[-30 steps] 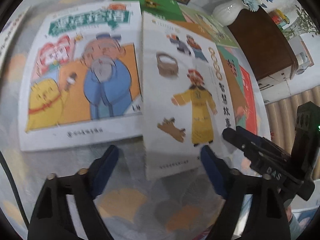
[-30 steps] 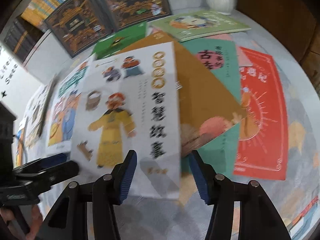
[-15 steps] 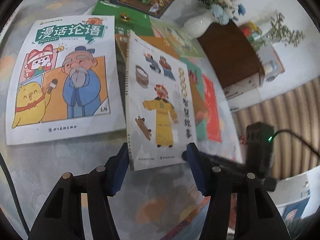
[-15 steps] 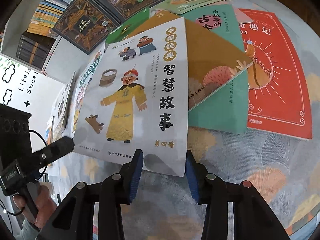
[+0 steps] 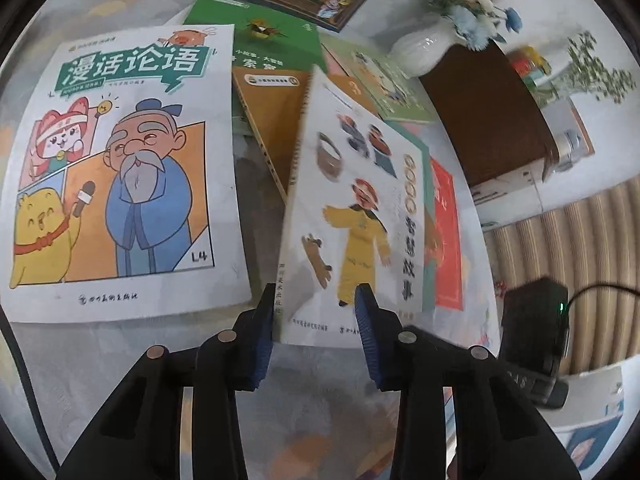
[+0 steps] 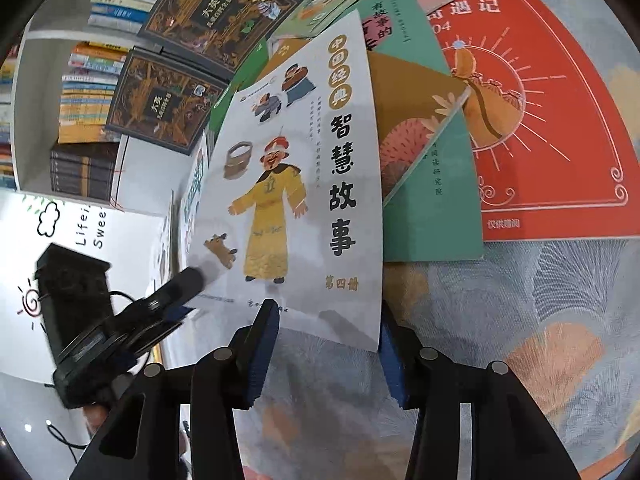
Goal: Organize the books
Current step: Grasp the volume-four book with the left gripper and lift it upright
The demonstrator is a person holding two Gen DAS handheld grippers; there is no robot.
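A white storybook (image 5: 352,216) with a yellow-robed figure on its cover (image 6: 288,200) is lifted and tilted above the spread of books. My left gripper (image 5: 316,320) has the book's near-left corner between its blue pads, and its jaws are closing. In the right wrist view, one finger of the left gripper (image 6: 184,296) lies on the cover and the other sits under it. My right gripper (image 6: 326,328) has the near-right corner between its fingers. Its jaws are opening and the pads stand apart from the paper.
A large white comic book (image 5: 120,168) lies to the left. Ochre (image 6: 416,120), teal (image 6: 432,208) and red (image 6: 540,120) books overlap on the patterned tablecloth (image 6: 500,340). A green book (image 5: 260,28) and dark ornate books (image 6: 168,100) lie farther back. A white vase (image 5: 420,48) and a brown box (image 5: 488,112) stand at right.
The left jaws have narrowed from wide apart onto the storybook's near-left corner. The book has tilted up off the pile. The right gripper has rolled and its jaws have widened slightly.
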